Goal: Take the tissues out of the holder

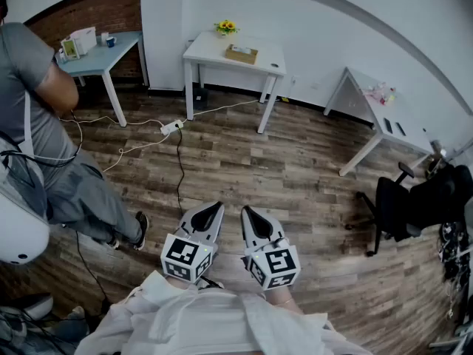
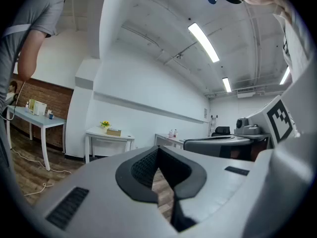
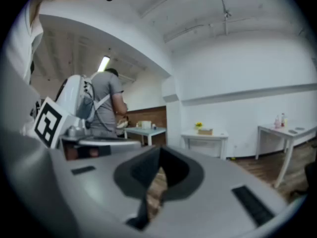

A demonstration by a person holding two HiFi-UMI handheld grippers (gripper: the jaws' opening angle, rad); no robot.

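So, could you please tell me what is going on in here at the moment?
A person is standing on the wood floor holding the left gripper and the right gripper low in front of them. Both have their jaws together with nothing between them. What looks like the tissue holder sits across the room on a white table, beside some yellow flowers, so pulling out tissues has not begun. A second person in a grey shirt stands at the left.
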